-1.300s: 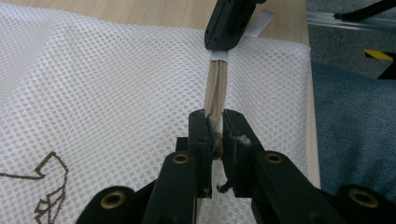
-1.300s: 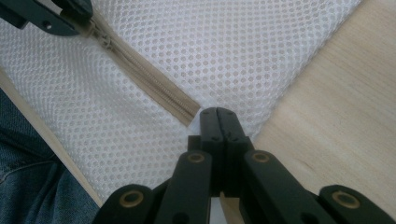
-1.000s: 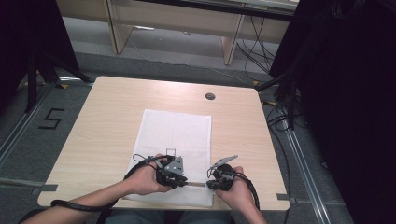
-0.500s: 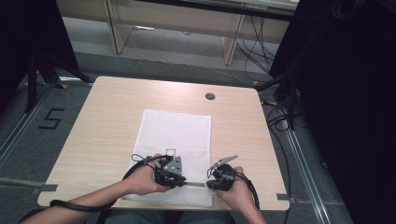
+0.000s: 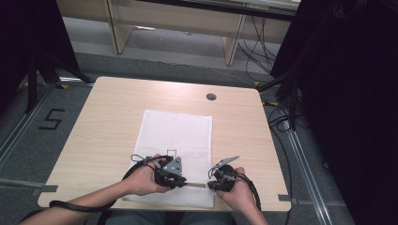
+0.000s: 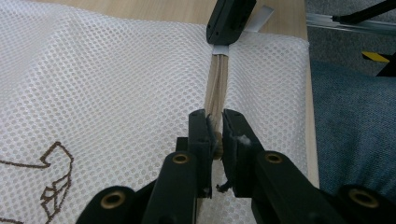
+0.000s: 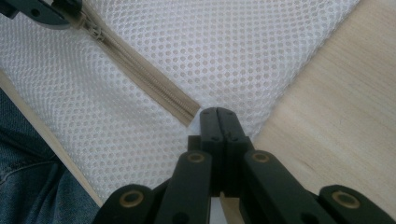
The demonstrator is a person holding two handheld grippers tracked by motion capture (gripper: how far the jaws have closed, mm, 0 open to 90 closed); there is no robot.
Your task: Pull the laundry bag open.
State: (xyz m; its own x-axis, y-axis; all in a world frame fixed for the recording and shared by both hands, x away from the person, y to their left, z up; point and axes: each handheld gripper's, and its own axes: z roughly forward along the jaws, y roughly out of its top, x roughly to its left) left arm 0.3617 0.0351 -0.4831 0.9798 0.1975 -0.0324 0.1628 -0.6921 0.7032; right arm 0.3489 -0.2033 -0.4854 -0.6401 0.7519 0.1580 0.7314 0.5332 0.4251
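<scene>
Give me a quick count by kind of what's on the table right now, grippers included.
White mesh bag with a beige zipper: 1
Black grippers, the left gripper pinching the zipper at its slider, the right gripper clamped at the zipper's end: 2
Total: 3, all on the wooden table.
</scene>
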